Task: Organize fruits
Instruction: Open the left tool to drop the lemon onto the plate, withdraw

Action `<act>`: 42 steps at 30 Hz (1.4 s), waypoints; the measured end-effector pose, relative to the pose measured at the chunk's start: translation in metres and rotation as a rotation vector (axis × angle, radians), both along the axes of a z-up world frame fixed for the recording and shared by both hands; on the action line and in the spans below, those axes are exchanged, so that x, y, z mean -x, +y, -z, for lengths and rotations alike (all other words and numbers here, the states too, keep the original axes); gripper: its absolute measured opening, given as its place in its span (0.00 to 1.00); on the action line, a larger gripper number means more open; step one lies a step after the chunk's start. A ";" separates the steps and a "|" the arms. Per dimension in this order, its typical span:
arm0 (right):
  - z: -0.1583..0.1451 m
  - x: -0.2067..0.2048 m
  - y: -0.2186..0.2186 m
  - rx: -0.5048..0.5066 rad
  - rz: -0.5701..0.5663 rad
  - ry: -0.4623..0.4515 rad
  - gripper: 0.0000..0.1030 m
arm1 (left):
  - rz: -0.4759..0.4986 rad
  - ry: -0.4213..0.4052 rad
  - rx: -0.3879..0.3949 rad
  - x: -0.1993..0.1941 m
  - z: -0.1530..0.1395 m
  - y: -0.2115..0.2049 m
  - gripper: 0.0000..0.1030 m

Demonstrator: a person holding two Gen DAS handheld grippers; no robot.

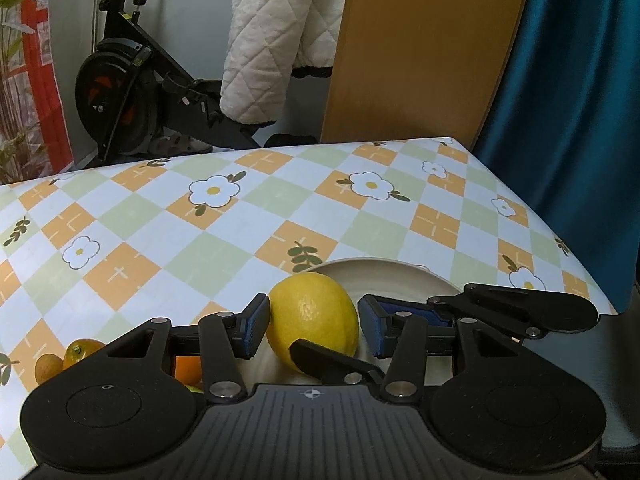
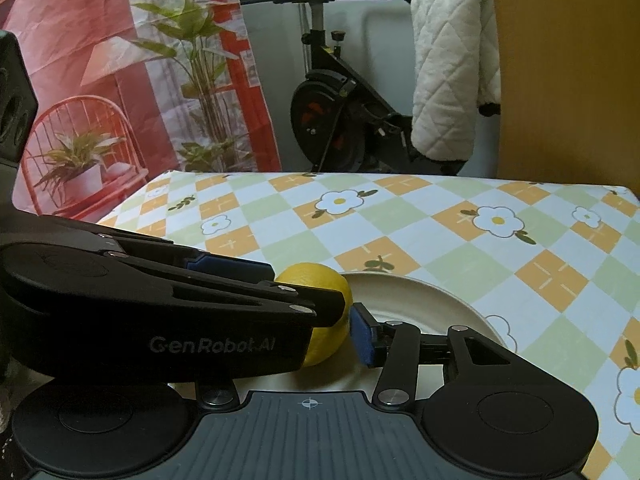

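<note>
A yellow lemon (image 1: 312, 312) sits on the left part of a cream plate (image 1: 400, 276). My left gripper (image 1: 312, 330) is shut on the lemon, one blue pad against each side. In the right wrist view the left gripper (image 2: 306, 288) crosses in from the left and hides part of the lemon (image 2: 320, 344). My right gripper (image 2: 316, 336) reaches the same lemon from the other side. Its right pad (image 2: 362, 336) stands a sliver off the peel and its left finger is hidden. In the left wrist view one right-gripper finger (image 1: 328, 360) lies in front of the lemon.
Two oranges (image 1: 80, 350) and a small brownish fruit (image 1: 48, 366) lie on the flowered tablecloth (image 1: 200, 240) left of the plate. The table's right edge (image 1: 560, 236) is close to the plate. Behind the table stand an exercise bike (image 1: 120, 92) and a wooden panel (image 1: 420, 60).
</note>
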State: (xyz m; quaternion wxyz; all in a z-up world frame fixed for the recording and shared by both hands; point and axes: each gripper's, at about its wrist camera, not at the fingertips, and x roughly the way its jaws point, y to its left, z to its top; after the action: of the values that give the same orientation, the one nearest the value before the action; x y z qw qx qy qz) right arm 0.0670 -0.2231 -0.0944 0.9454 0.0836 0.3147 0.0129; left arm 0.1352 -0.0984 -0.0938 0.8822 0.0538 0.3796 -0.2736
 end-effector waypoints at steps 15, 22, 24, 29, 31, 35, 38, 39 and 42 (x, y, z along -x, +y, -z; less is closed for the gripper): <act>-0.021 0.035 0.008 0.015 0.054 -0.007 0.53 | -0.044 -0.075 -0.011 0.028 -0.030 0.027 0.53; -0.033 0.053 0.027 0.014 0.042 -0.026 0.66 | -0.076 -0.104 0.001 0.050 -0.042 0.048 0.54; -0.036 0.056 0.032 0.020 0.035 -0.031 0.67 | -0.093 -0.115 -0.005 0.056 -0.043 0.055 0.54; -0.044 0.066 0.047 0.020 0.018 -0.061 0.67 | -0.129 -0.146 -0.017 0.072 -0.044 0.070 0.54; -0.045 0.069 0.052 0.021 0.008 -0.068 0.68 | -0.148 -0.153 -0.013 0.078 -0.046 0.077 0.54; -0.047 0.074 0.062 0.015 -0.001 -0.074 0.74 | -0.176 -0.159 0.001 0.087 -0.048 0.090 0.54; -0.049 0.077 0.066 0.017 0.000 -0.076 0.77 | -0.197 -0.167 0.016 0.093 -0.052 0.098 0.54; -0.049 0.078 0.067 0.020 0.002 -0.077 0.79 | -0.205 -0.171 0.021 0.095 -0.053 0.101 0.54; -0.049 0.083 0.070 0.024 0.006 -0.076 0.82 | -0.229 -0.178 0.028 0.100 -0.054 0.108 0.54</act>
State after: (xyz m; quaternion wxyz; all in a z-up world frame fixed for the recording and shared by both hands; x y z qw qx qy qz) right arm -0.0156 -0.1534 -0.0456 0.9576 0.0727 0.2787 0.0093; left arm 0.0355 0.0100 -0.0402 0.9384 0.0218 0.2998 -0.1704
